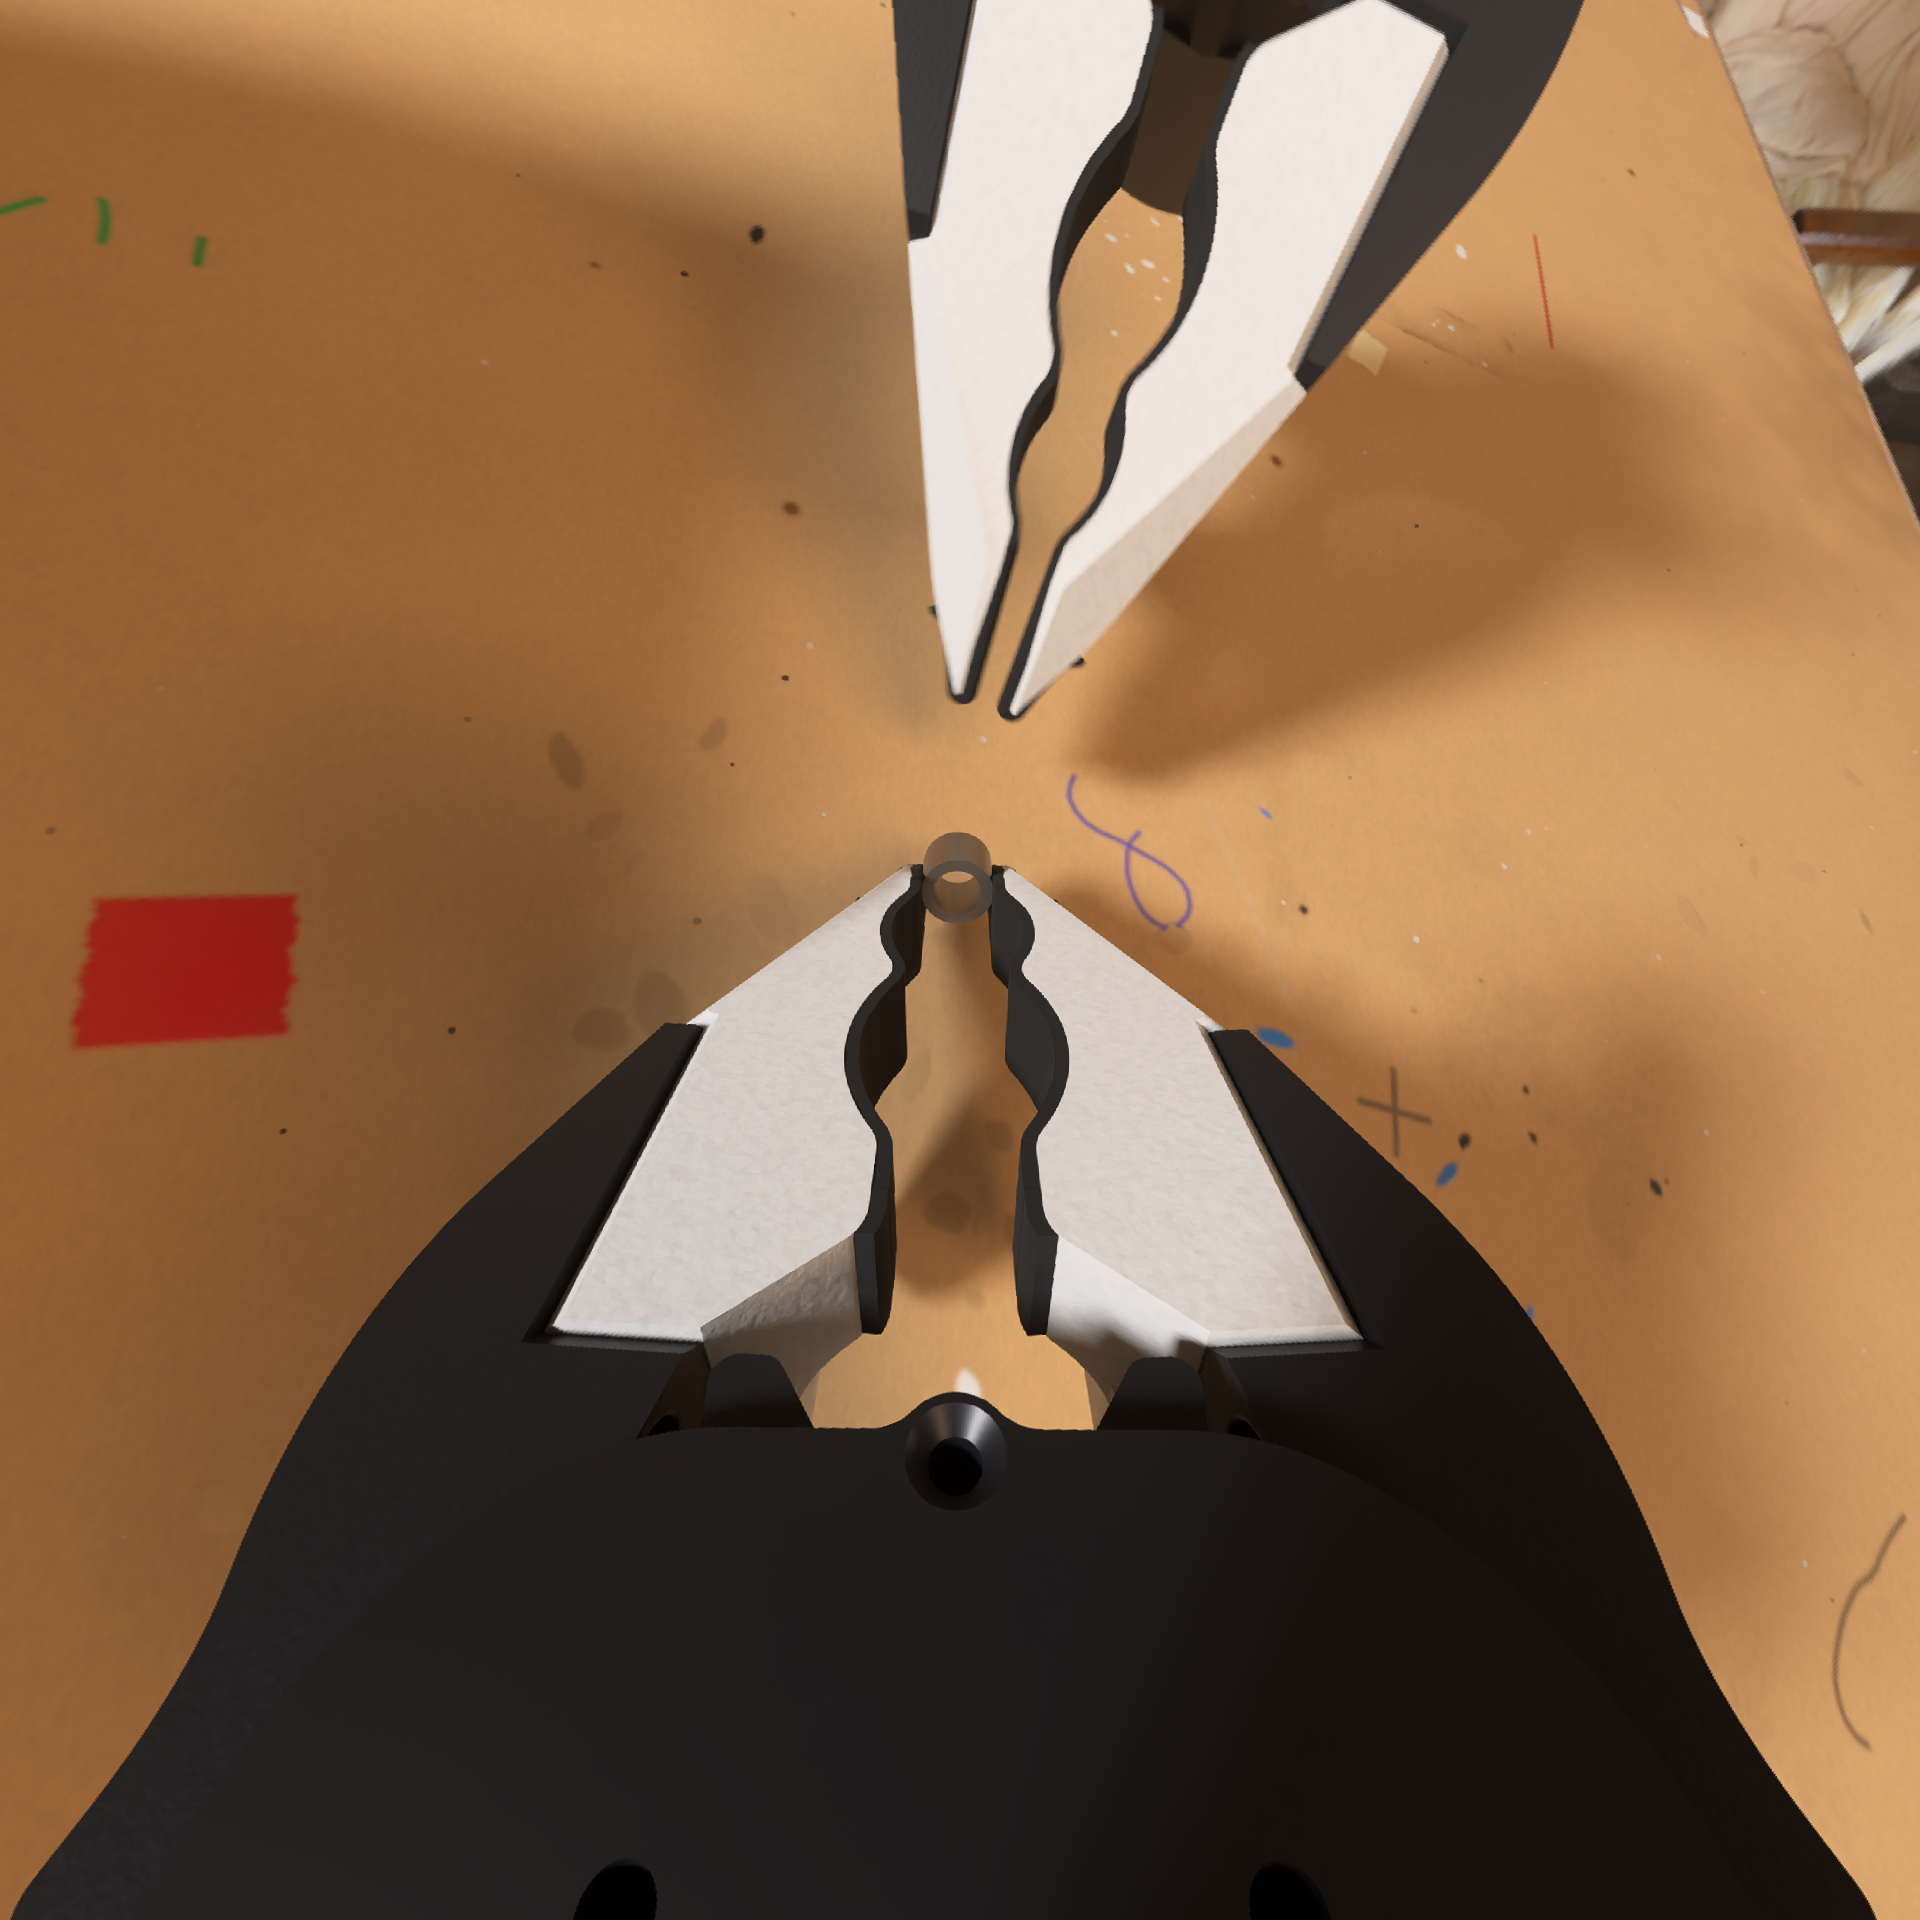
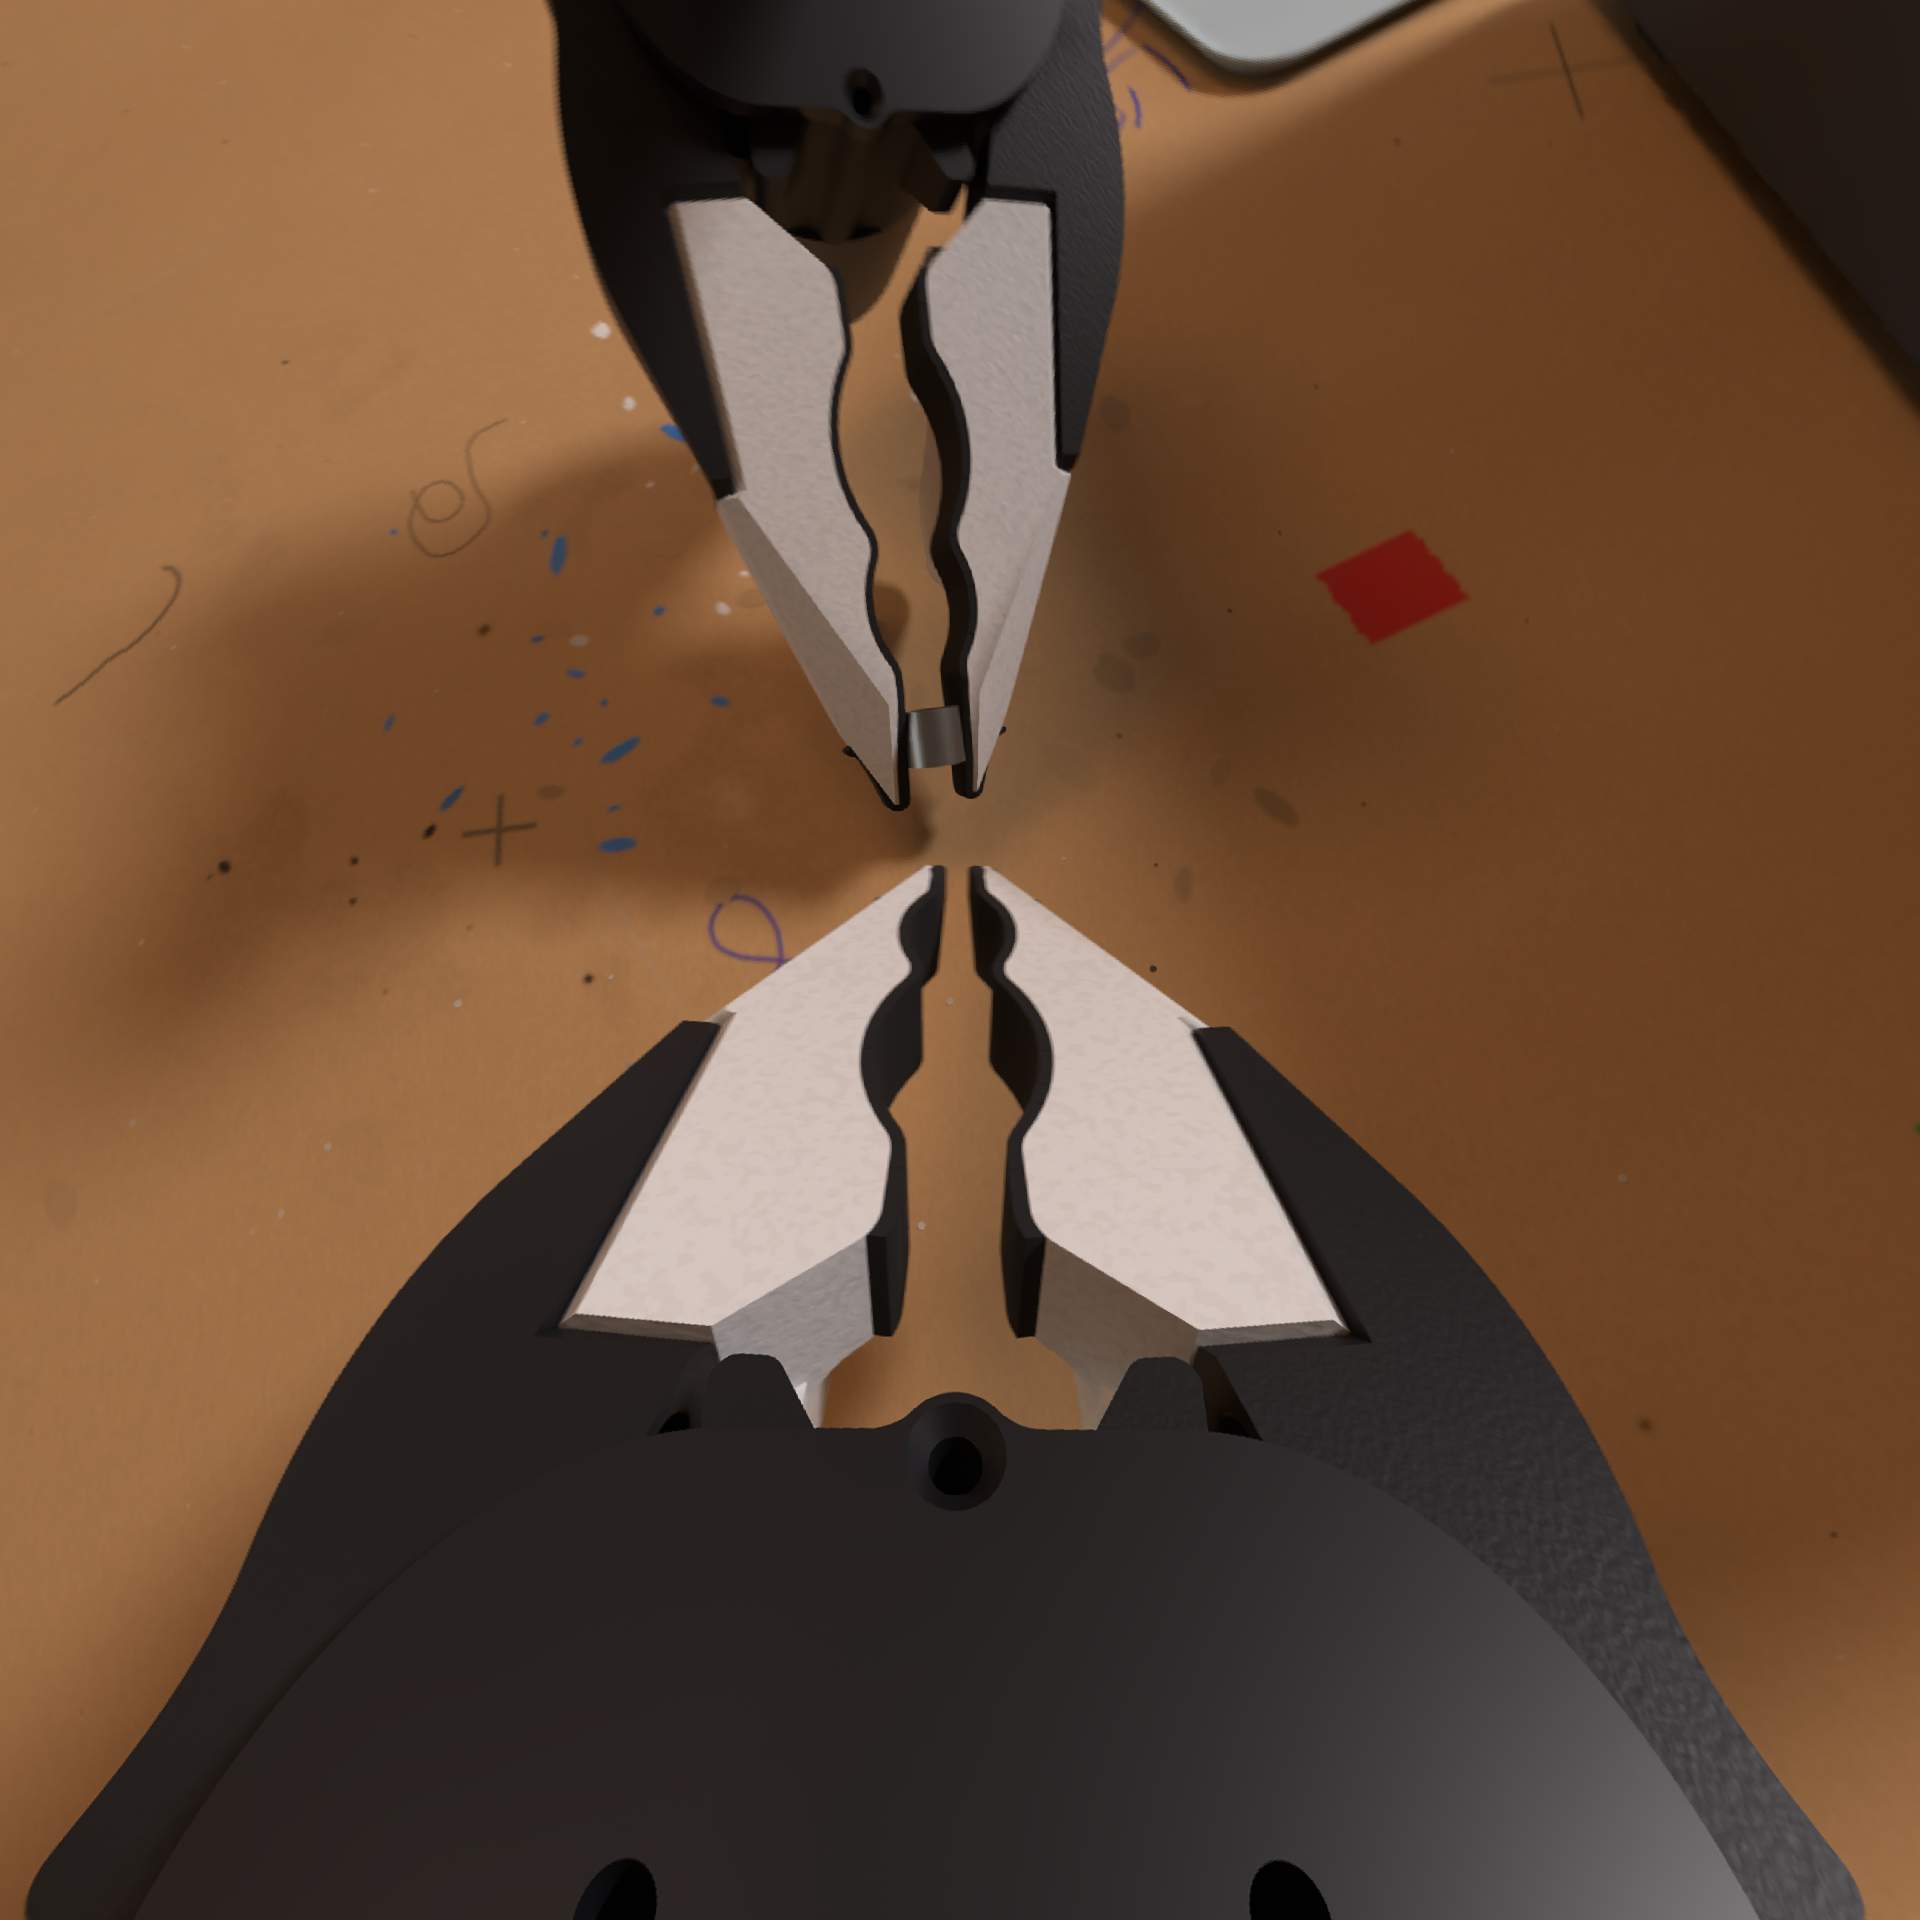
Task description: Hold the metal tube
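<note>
The metal tube (image 1: 957, 883) is a short grey hollow cylinder. My left gripper (image 1: 957, 881) is shut on it at the fingertips and holds it above the tan table, its open end facing the camera. In the right wrist view the tube (image 2: 933, 739) shows side-on between the left gripper's fingertips (image 2: 932, 788). My right gripper (image 2: 957, 878) is nearly shut with a thin gap and nothing in it. It faces the left gripper tip to tip, a short way off. It also shows in the left wrist view (image 1: 987, 707), just beyond the tube.
The tan table (image 1: 416, 623) bears pen scribbles and paint specks. A red tape patch (image 1: 187, 968) lies left of my left gripper; it also shows in the right wrist view (image 2: 1390, 585). A pale flat object (image 2: 1278, 26) lies at the far edge.
</note>
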Available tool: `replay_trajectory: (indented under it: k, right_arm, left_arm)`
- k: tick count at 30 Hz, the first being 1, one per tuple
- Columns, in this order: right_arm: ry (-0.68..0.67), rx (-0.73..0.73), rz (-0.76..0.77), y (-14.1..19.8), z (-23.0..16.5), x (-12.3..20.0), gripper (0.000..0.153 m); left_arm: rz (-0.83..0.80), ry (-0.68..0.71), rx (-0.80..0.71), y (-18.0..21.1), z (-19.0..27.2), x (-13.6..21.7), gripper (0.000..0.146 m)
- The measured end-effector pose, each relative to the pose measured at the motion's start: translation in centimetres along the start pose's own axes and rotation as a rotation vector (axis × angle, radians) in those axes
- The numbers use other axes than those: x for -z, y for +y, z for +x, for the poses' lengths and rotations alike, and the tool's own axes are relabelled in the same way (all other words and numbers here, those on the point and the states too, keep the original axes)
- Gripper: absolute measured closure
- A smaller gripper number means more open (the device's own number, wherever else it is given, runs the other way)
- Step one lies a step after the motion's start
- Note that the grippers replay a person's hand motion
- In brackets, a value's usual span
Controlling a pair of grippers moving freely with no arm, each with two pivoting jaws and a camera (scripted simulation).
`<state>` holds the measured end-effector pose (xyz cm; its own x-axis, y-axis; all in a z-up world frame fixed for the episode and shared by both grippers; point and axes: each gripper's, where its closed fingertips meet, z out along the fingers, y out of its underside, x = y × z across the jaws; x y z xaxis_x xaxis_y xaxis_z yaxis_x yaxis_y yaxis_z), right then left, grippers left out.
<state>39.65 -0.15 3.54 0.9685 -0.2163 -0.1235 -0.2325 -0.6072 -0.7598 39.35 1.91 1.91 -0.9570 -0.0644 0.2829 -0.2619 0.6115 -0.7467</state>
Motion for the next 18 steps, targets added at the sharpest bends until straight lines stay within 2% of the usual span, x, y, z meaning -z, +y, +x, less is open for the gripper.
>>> replay_trajectory:
  k: [2,4,9,12,14,18]
  right_arm:
    - [0.02,-0.021,-0.016,0.2,0.2,-0.4,0.136]
    - [0.038,-0.019,-0.016,0.2,0.1,-0.7,0.134]
    - [0.096,0.005,-0.01,0.0,0.7,-1.0,0.145]
    - [0.099,0.023,-0.021,0.0,0.7,-0.9,0.145]
    - [0.115,0.07,-0.019,-0.4,0.7,-0.5,0.144]
    - [0.091,0.278,-0.061,-1.5,-0.1,0.2,0.15]
  left_arm:
    - [0.004,-0.011,0.002,0.0,-0.1,0.0,0.135]
    - [0.003,-0.013,0.002,0.0,-0.1,0.0,0.135]
    - [0.003,-0.016,0.005,0.0,-0.2,0.1,0.135]
    - [0.003,-0.014,0.007,0.0,-0.2,0.1,0.135]
    - [0.002,-0.012,0.007,0.0,-0.2,0.1,0.135]
    - [0.001,-0.013,0.004,0.0,-0.1,0.1,0.135]
